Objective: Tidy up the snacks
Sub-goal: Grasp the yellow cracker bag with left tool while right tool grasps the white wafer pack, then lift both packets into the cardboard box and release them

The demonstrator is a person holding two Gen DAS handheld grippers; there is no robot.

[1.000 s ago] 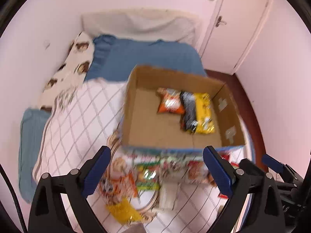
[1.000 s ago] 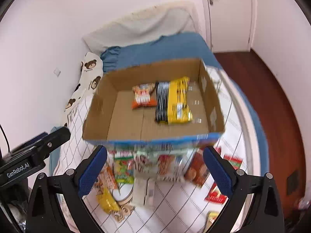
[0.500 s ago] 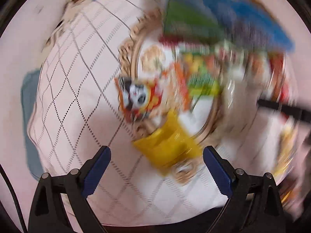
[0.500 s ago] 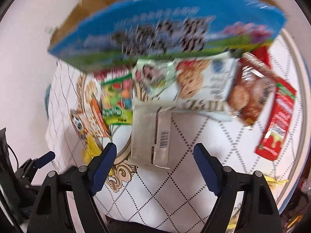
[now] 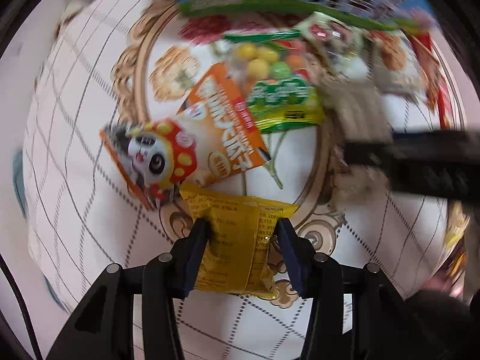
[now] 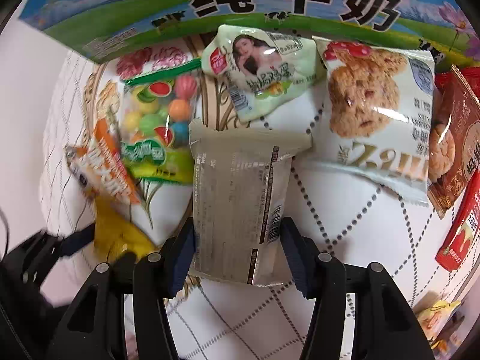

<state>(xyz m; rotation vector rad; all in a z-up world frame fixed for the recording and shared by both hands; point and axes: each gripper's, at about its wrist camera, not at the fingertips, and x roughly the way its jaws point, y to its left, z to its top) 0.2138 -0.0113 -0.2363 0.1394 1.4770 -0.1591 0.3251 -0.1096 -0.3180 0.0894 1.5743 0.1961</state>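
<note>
Progress, as far as these views show, is early: most of the snacks lie loose on the quilted cover (image 6: 345, 234) in front of the box (image 6: 126, 9), and the inside of the box is not in view, so you cannot count what is already packed.

Your left gripper (image 5: 242, 247) has its fingers on either side of the yellow packet (image 5: 237, 234), both pads touching its edges; I judge the grasp is forming or just made, but the blur leaves it unclear whether you are clamped. The packet lies flat, back side up, crinkled at its near right corner.

Your right gripper (image 6: 237, 250) likewise brackets the grey-beige packet (image 6: 240, 189), pads against both long edges. It lies printed-back up with a barcode toward your right finger, its far seal just short of the pale green egg packet (image 6: 258, 72).

Still to be dealt with ahead of your tools: the orange panda box (image 5: 192, 147) and fruit-candy bag (image 6: 159, 120) to the far left, the oat-cookie bag (image 6: 381, 111), a brown cookie packet (image 6: 450, 144) and a red stick packet (image 6: 462, 225) to the far right. All appear intact and light; thin film will likely slip if pinched only at the edge.
</note>
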